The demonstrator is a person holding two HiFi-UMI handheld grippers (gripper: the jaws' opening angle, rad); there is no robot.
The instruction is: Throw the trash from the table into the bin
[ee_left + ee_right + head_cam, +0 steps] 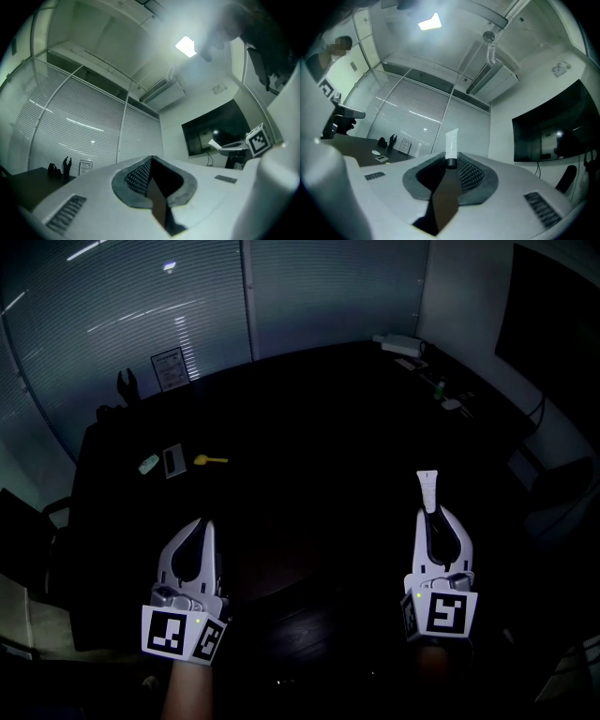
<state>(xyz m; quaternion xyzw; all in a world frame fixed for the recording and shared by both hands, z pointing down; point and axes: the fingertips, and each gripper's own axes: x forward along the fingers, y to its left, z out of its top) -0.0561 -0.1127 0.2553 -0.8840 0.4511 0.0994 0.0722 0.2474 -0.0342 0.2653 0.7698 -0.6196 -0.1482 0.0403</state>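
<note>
My right gripper (428,513) is shut on a white tube with a black cap (427,489), which sticks out past the fingertips over the dark table (309,437). In the right gripper view the same tube (451,143) stands up from between the closed jaws (450,165). The left gripper (200,522) is shut with nothing between its jaws, and the left gripper view (151,160) shows its tips meeting. Small trash lies at the table's left: a pale wrapper (149,464), a dark flat card (173,460) and a yellow piece (210,460). No bin is in view.
A framed sign (170,368) and a black figurine (128,385) stand at the table's far left edge. A white box (401,343) and a green bottle (439,390) sit at the far right. A dark screen (553,306) hangs on the right wall.
</note>
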